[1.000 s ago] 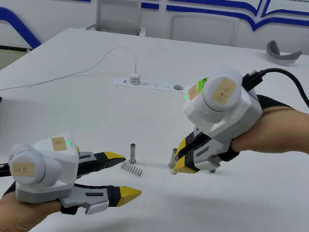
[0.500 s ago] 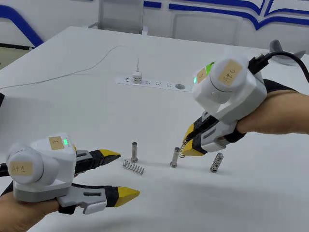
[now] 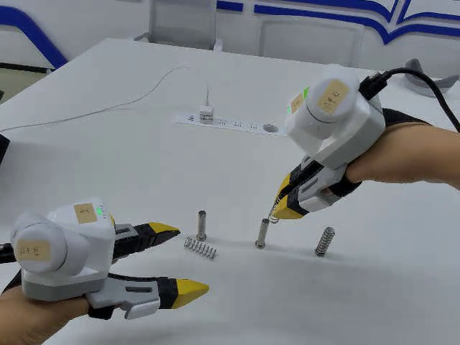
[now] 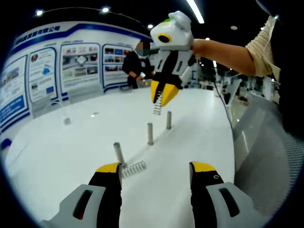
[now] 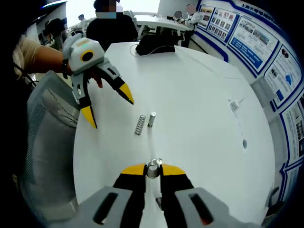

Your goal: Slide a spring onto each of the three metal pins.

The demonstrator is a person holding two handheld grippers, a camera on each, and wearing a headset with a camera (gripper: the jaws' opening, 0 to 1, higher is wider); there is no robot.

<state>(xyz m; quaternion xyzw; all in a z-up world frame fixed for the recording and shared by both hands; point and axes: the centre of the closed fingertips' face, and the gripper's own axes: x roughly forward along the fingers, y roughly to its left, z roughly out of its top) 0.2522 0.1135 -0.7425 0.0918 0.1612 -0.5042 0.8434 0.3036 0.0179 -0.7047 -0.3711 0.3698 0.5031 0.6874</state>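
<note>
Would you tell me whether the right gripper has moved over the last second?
Yes. The right gripper has risen: its tips were beside the base of the middle pin and now sit above its top, holding a spring.

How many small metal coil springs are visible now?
3: lying spring beside the left metal pin; upright spring farthest right; hanging spring in the right hand-held gripper above the middle pin.

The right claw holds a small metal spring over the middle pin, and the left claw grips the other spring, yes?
Not quite: the left claw is open and empty; the other small coiled metal spring lies on the white table, as the head view shows.
</note>
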